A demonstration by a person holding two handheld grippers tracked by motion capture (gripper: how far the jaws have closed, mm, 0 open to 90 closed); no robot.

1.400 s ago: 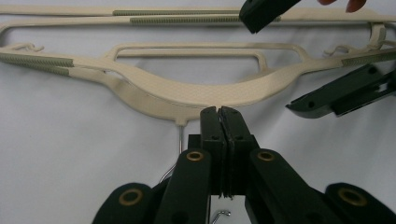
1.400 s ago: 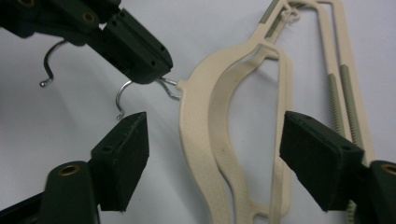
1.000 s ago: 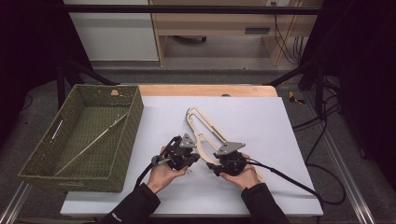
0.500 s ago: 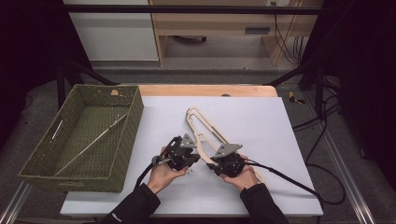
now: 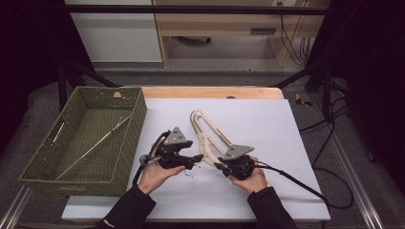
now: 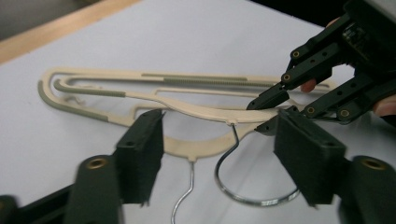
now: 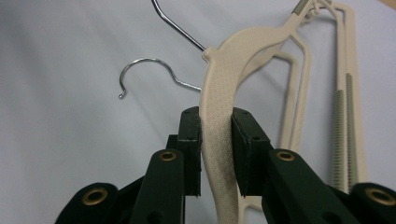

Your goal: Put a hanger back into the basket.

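The desk (image 5: 267, 119) has a pale, white-grey top, and a strip of bare wood (image 5: 210, 92) shows along its far edge. On the left part sits a green woven basket (image 5: 33, 164), rectangular and open at the top, with its left side hanging past the white surface. Thin metal rods (image 5: 95, 145) lie slanted on the basket floor. Near the middle of the desk lie beige plastic hangers (image 5: 203, 126), one overlapping the other, stretched from the far middle toward the near right. Their wire hooks (image 6: 243, 186) rest on the white top at the near side, between the two hands.
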